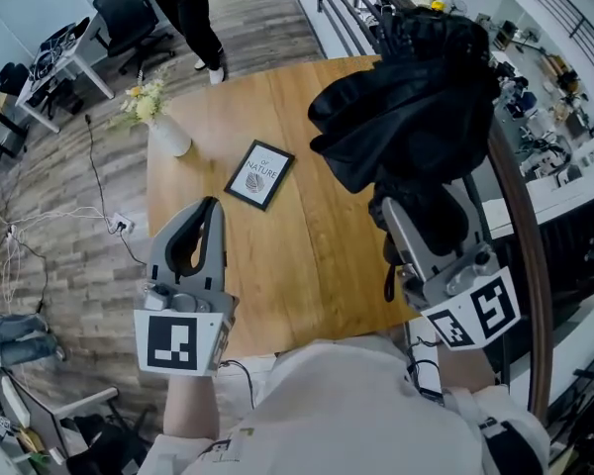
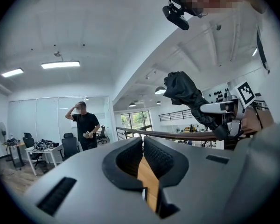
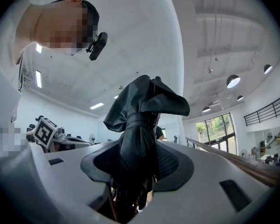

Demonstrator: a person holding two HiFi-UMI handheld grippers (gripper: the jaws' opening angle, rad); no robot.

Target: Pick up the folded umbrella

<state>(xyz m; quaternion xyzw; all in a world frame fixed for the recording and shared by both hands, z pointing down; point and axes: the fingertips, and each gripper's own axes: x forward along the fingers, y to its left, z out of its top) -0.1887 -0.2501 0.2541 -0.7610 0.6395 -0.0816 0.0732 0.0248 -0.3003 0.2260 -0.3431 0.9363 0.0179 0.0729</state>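
1. Closest in, at six o'clock of the head view, was the wearer's white shirt point(image 1: 346, 409).
2. At seven o'clock the left gripper point(image 1: 211, 206) had its jaws pressed together with nothing between them.
3. At three o'clock the right gripper point(image 3: 137, 162) was clamped on the black folded umbrella point(image 1: 406, 107), held up off the wooden table point(image 1: 317, 265), its loose cloth bunched toward one o'clock.
4. A picture frame point(image 1: 259, 174) lay near the table's middle, and a vase of flowers point(image 1: 166, 132) stood at ten o'clock.

A wooden table point(image 1: 307, 255) fills mid-frame. A vase point(image 1: 169, 138) of flowers stands at its upper-left edge, with a framed print point(image 1: 259, 174) near it to the right. A person point(image 1: 190, 8) stands at top centre, beside a chair point(image 1: 129, 13).
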